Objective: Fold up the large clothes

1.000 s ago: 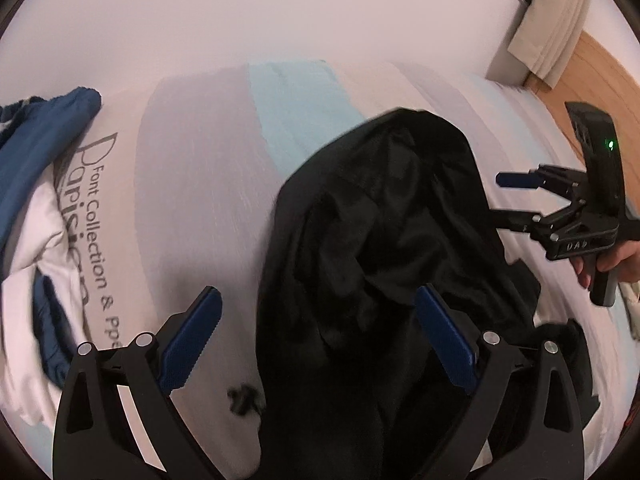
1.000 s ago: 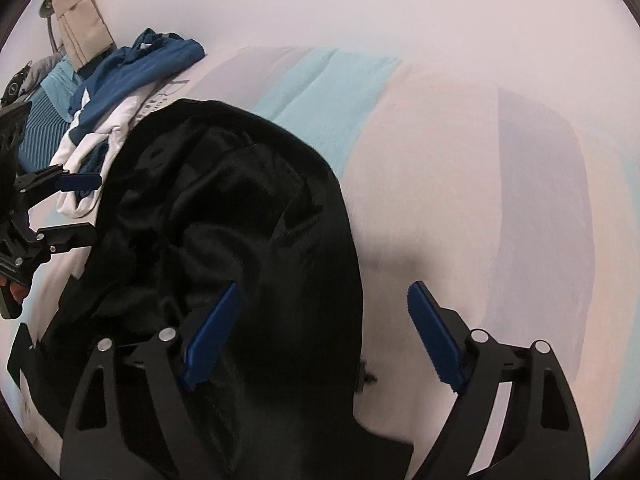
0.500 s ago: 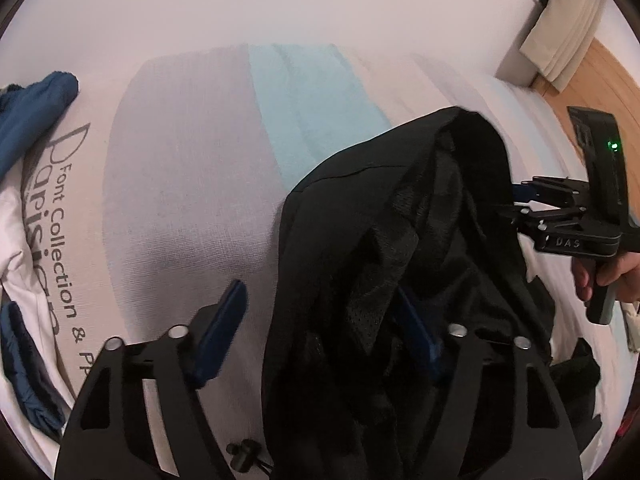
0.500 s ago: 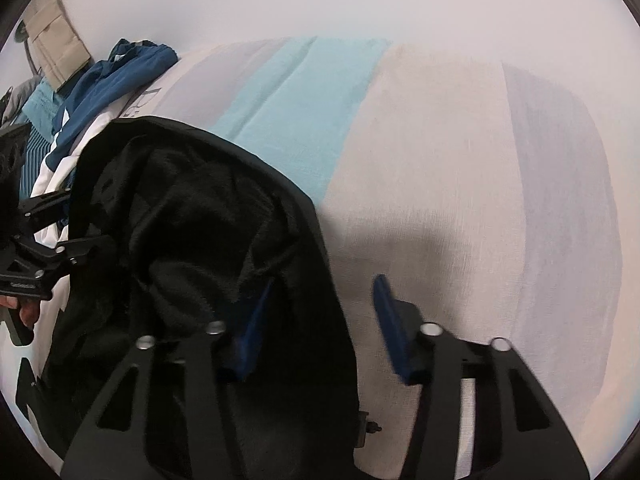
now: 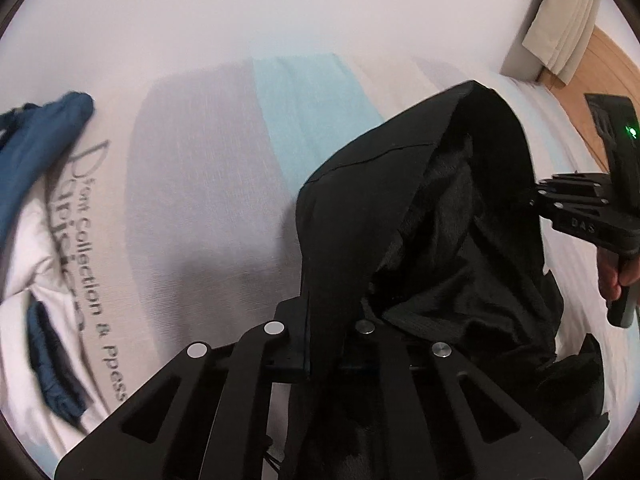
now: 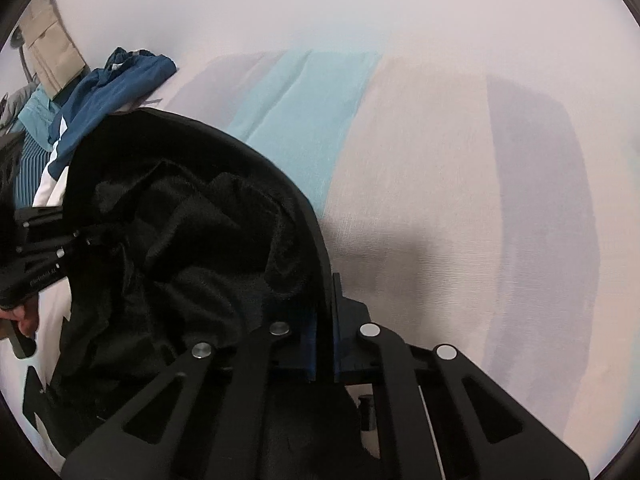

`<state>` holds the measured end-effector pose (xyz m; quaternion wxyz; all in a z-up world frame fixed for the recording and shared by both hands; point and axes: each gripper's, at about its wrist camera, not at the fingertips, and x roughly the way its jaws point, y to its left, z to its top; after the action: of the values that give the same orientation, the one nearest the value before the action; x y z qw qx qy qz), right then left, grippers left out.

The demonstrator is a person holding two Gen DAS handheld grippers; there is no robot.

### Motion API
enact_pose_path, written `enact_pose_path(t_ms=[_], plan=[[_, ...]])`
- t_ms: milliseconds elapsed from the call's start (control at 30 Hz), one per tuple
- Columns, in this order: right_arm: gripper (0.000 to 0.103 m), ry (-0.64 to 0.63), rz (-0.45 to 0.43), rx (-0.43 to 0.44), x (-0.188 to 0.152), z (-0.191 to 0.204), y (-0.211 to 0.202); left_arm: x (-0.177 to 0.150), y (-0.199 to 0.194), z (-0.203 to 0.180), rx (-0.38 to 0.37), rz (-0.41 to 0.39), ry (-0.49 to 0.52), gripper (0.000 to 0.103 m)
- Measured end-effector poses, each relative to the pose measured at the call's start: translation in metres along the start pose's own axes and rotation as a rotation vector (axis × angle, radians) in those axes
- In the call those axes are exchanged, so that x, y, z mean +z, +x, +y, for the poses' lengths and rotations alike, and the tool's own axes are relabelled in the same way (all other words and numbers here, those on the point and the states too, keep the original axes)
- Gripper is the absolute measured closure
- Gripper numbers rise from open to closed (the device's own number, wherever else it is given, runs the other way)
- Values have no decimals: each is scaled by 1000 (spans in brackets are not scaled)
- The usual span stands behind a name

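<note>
A large black garment (image 5: 460, 240) lies bunched on the striped bed cover (image 5: 208, 200), with its fleecy inside showing. My left gripper (image 5: 320, 340) is shut on the garment's near edge, and the cloth runs up from between its jaws. In the right wrist view my right gripper (image 6: 325, 320) is shut on another part of the same edge of the black garment (image 6: 192, 240). Each gripper appears in the other's view: the right gripper (image 5: 534, 196) at the garment's right side, the left gripper (image 6: 90, 236) at its left. The blue pads are mostly hidden by cloth.
Blue clothes (image 5: 40, 140) and a white printed fabric (image 5: 32, 240) lie at the bed's left side; the blue pile (image 6: 116, 88) also shows far left. A beige cloth (image 5: 564, 28) hangs over the wooden floor (image 5: 608, 76) at the right. A hand (image 5: 616, 276) holds the right gripper's handle.
Both grippers went from wide open to shut, each clamping the black garment's edge. The garment's edge now stands between the jaws and is drawn tauter between the two grippers.
</note>
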<state>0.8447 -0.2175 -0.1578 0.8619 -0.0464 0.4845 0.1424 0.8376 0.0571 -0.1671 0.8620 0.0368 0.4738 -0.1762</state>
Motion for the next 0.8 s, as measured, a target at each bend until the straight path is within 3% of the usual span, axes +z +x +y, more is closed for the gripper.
enact_pose_path(t_ms=[400,800], plan=[[100,-34,-72,-29,-26,33,-75,-15,-68,-21,62,-81,-22,100],[101,-121,-155,-35,-71,83,-164,-57,-152,-43,74,-167,-8,100]])
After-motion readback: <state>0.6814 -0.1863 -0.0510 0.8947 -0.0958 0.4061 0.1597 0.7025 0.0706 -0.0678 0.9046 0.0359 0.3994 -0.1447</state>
